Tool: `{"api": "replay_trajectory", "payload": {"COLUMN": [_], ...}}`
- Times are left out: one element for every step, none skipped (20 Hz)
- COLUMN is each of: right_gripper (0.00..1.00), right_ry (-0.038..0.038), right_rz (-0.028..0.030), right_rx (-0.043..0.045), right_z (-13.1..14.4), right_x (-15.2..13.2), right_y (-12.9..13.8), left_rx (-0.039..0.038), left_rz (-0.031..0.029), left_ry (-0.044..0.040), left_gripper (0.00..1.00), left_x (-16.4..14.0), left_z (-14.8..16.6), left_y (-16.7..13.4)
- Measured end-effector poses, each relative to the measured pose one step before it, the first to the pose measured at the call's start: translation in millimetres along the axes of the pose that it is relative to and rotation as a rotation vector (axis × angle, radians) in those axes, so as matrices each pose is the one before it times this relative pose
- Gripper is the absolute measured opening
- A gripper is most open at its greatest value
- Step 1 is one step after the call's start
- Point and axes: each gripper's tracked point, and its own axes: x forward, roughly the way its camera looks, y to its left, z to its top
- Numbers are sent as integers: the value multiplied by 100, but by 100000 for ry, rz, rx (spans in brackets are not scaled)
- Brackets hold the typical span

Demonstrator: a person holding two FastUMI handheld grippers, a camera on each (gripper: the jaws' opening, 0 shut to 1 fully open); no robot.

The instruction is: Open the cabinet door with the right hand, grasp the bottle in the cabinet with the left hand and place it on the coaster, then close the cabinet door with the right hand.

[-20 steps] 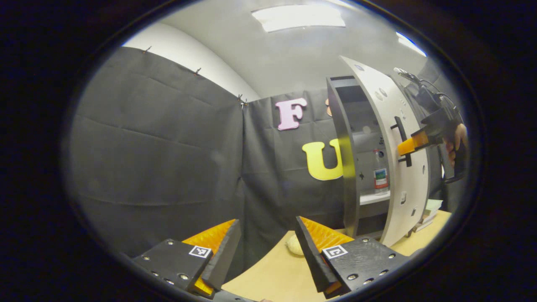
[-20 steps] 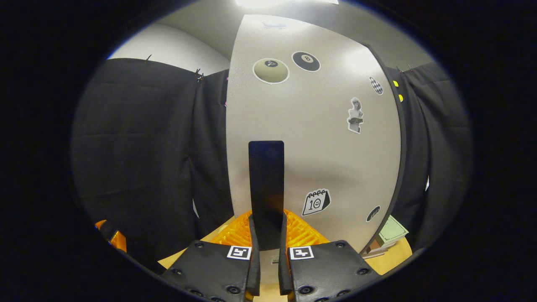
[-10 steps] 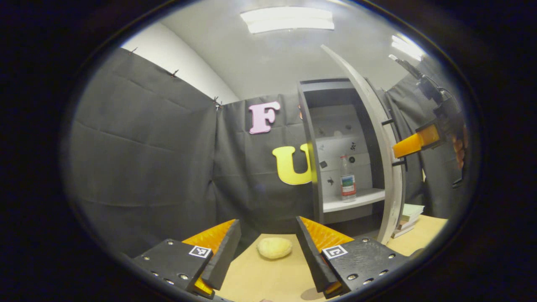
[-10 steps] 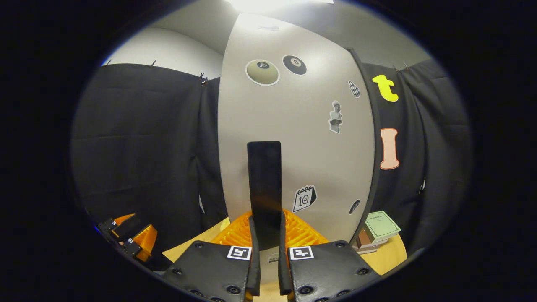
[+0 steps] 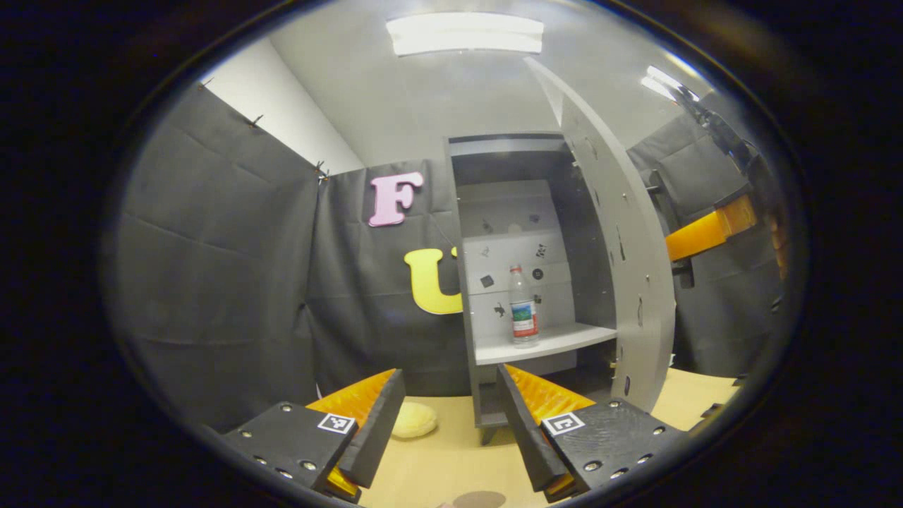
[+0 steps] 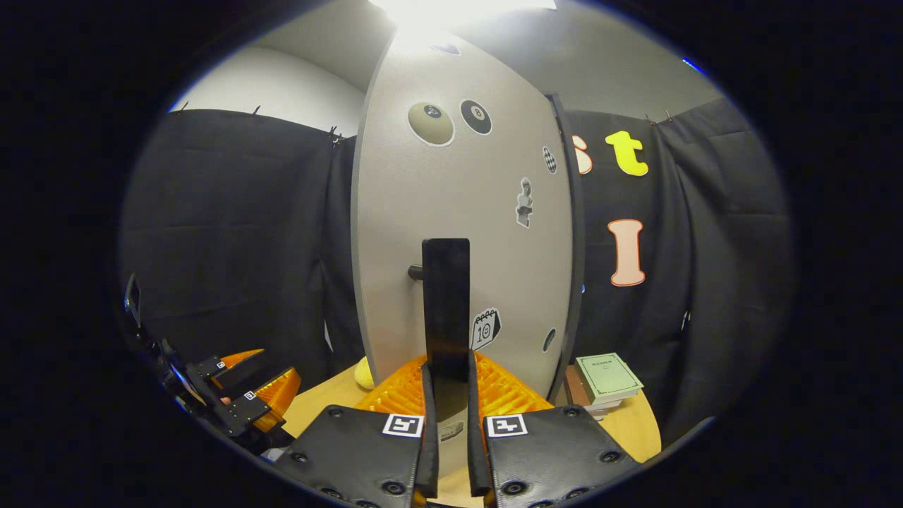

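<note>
The grey cabinet stands open on the table. A clear bottle with a red and green label stands upright on its white shelf. The cabinet door is swung out to the right. My right gripper is shut on the door's black handle, and its orange fingers also show beyond the door edge. My left gripper hangs open over the table, well short of the bottle, with nothing between its fingers. A brown round patch, perhaps the coaster, lies at the bottom edge.
A pale yellow lump lies on the wooden table left of the cabinet foot. A stack of books sits on the table beyond the door's hinge side. Black cloth walls close in the back and left.
The right gripper has pulled the door much wider, from partly open to fully swung out. The bottle and shelf now show in full. The left gripper has turned toward the cabinet.
</note>
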Motion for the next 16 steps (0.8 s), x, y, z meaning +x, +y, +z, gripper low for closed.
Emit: {"api": "replay_trajectory", "payload": {"right_gripper": [15,18,14,18,14,14,14,18,14,18,18,18,18,14,14,17], "right_ry": [-303,-580,-277,-61,10,-19,-161,-255,-773,-1038,-690,-370,-419,-302,-244,-243], "right_rz": [-941,-913,-884,-831,-619,-798,-666,-1291,-1566,-1542,-1171,-1022,-1021,-960,-1408,-1360], "right_rx": [-1341,-1433,-541,212,663,473,-222,-514,-740,-619,-135,312,738,710,690,538], "right_z": [-3,16,61,-54,39,-16,-33,-91,115,162,202,89,202,-112,9,-40], "right_x": [-208,-359,-387,-353,-346,-464,-147,-38,-430,26,-99,-54,-95,212,192,192], "right_y": [-405,-340,-444,-475,-464,-310,-364,-349,-524,-511,-415,-250,-384,-455,-536,-461], "left_rx": [-281,-276,-173,-52,-21,-38,-113,-119,8,220,237,138,256,821,1425,1203], "left_rz": [-1104,-1032,-790,-868,-736,-640,-520,-540,-371,-238,-130,-311,-499,-193,241,95], "left_ry": [-105,-149,-291,-145,-87,-53,-163,40,-23,178,193,-22,-281,-449,-569,-362], "left_gripper": [78,78,78,78,78,78,78,78,78,78,78,78,78,78,78,78], "left_x": [42,99,-1,-15,-136,2,60,-57,14,114,-154,-27,-146,-103,-218,-172], "left_z": [74,123,272,246,131,13,174,-46,108,-34,104,153,200,242,363,137], "left_y": [-904,-855,-706,-858,-841,-723,-743,-627,-682,-621,-612,-641,-642,-431,-421,-397]}}
